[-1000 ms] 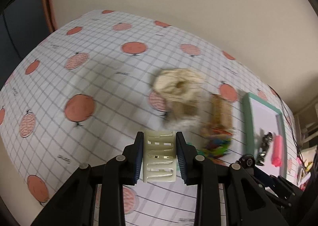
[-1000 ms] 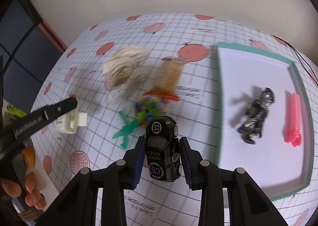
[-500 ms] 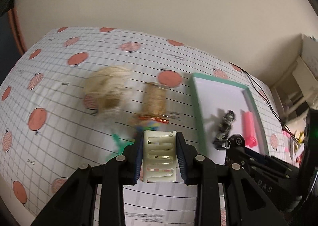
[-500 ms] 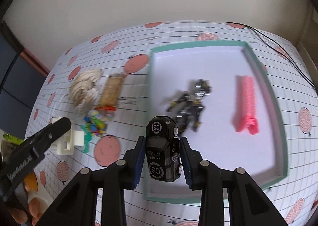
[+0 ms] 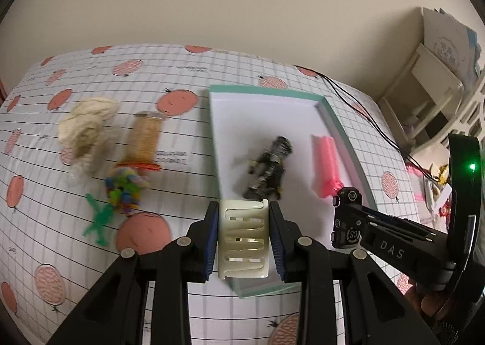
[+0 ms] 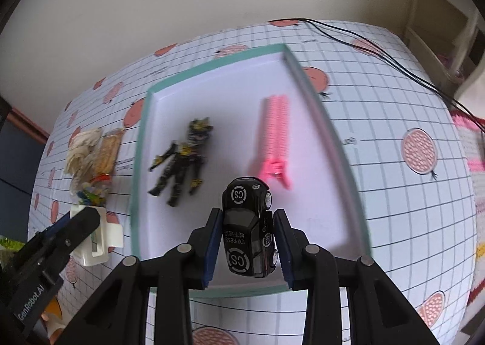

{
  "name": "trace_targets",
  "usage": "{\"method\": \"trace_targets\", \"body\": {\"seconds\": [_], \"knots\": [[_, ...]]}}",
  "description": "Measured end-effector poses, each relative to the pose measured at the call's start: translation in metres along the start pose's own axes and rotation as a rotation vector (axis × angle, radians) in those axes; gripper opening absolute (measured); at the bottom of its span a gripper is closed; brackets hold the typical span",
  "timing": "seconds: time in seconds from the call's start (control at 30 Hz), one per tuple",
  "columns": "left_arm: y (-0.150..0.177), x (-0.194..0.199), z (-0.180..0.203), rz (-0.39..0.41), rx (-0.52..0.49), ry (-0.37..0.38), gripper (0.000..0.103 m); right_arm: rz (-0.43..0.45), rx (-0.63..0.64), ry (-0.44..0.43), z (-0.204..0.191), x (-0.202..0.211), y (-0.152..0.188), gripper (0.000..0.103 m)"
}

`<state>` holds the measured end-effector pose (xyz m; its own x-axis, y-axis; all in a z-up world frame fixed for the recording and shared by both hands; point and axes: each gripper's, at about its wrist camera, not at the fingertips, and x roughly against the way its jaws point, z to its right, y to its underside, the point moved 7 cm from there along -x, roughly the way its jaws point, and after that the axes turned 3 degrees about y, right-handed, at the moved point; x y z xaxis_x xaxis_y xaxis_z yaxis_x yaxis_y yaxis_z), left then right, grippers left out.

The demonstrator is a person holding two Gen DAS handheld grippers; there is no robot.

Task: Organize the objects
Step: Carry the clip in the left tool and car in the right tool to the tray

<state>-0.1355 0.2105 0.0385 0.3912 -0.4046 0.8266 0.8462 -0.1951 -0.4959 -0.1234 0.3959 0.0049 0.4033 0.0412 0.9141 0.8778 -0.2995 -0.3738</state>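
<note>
My left gripper [image 5: 244,238] is shut on a cream hair claw clip [image 5: 244,240], held over the near left corner of the teal-rimmed white tray [image 5: 342,135]. My right gripper [image 6: 248,241] is shut on a black toy car [image 6: 250,232], held above the tray's [image 6: 212,65] near part. Inside the tray lie a dark robot figure [image 6: 182,160] and a pink comb-like clip [image 6: 274,141]. In the left wrist view the robot figure [image 5: 269,167] and pink clip [image 5: 325,163] sit ahead, and the right gripper with the car [image 5: 345,220] shows at the right.
Left of the tray on the checked peach-print cloth lie a cream rope bundle [image 5: 86,129], a tan tube with a colourful toy [image 5: 138,160] and a green figure [image 5: 98,220]. A black cable [image 6: 394,62] runs along the right. Shelving [image 5: 430,84] stands beyond the table's right end.
Both grippers have swung right and forward over the tray, still holding their objects. The tray now fills the centre of the right wrist view; the rope bundle and tube have slid left.
</note>
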Motion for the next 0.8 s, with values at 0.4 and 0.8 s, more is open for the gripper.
{"method": "trace_targets", "body": {"seconds": [0.4,0.8], "knots": [[0.012,-0.026,0.025,-0.056,-0.040,0.016,0.033,-0.041,-0.018,0.015,0.013,-0.015,0.007,0.037],[0.034,-0.058,0.024,-0.171,0.015,0.055,0.032,-0.094,-0.009,0.037,0.012,-0.033,0.018,0.037]]}}
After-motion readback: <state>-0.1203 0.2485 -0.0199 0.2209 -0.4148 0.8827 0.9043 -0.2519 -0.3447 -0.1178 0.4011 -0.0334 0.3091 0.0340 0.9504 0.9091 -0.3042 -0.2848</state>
